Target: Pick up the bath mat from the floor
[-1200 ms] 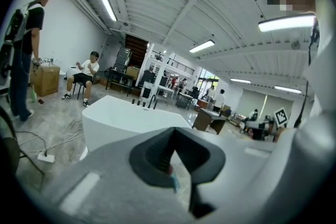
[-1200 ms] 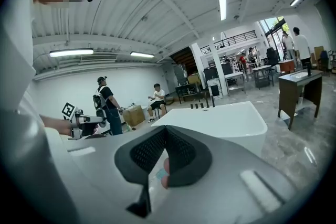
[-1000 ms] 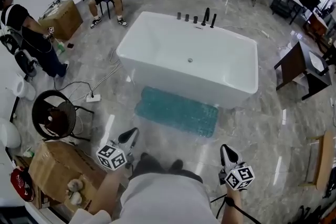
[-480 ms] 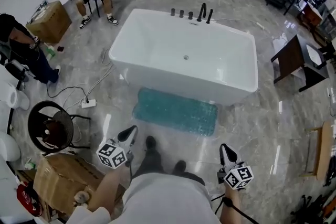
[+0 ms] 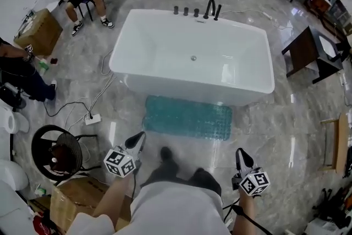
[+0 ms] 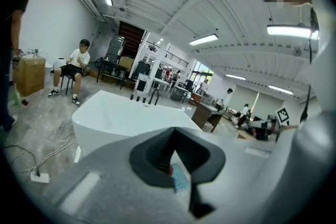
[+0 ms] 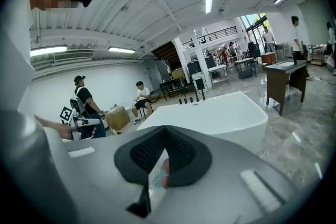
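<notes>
Both tools ride low in the head view: the left tool (image 5: 137, 141) and the right tool (image 5: 241, 156) each have jaws pressed together with nothing in them. Over the last second we have walked forward, so the teal bath mat (image 5: 188, 118), flat on the marble floor (image 5: 286, 129) just in front of the white bathtub (image 5: 181, 88), now lies closer beneath us.

From the left gripper view, we see closed jaws aimed at the mat, a sliver showing below them.

Looking through the right gripper view, we find the same.

We judge the approach is nearly done; both tools must open before any grasp.

White bathtub (image 5: 192, 58) on marble floor (image 5: 291, 129)
</notes>
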`<move>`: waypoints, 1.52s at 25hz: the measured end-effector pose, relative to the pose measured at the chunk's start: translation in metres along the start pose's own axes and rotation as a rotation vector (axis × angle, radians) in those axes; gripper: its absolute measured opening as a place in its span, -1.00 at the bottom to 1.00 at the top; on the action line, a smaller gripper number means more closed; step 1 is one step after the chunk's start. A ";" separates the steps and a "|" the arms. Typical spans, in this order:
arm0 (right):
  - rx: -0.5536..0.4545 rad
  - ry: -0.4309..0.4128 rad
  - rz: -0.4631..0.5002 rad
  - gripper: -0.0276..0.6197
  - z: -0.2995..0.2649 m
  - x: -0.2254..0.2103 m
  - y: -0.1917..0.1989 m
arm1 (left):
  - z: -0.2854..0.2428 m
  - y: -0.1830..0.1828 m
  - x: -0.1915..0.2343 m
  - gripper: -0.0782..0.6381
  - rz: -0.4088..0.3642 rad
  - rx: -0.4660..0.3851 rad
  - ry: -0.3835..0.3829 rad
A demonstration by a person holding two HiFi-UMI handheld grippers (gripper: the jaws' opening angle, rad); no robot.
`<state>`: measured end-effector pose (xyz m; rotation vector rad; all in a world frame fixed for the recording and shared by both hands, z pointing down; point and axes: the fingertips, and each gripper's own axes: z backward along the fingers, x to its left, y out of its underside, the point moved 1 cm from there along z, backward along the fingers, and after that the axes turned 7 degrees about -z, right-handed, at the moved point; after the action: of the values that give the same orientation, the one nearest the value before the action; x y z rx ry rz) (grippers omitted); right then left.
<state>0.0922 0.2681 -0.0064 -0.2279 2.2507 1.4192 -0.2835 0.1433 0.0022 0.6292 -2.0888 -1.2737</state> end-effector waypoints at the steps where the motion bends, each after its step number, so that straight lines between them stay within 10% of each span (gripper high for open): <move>1: 0.004 0.012 -0.001 -0.90 -0.006 -0.001 -0.001 | -0.005 0.000 0.006 -0.78 0.001 0.007 0.017; 19: 0.154 0.021 0.007 -0.90 -0.097 -0.120 -0.011 | -0.129 0.023 0.025 -0.78 0.031 0.057 -0.029; 38: 0.350 0.057 -0.030 -0.79 -0.267 -0.300 0.188 | -0.279 0.264 0.155 -0.75 0.040 0.247 -0.088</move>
<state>0.2049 0.0851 0.3811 -0.1868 2.4839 0.9911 -0.2176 -0.0193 0.3775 0.6434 -2.3419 -1.0473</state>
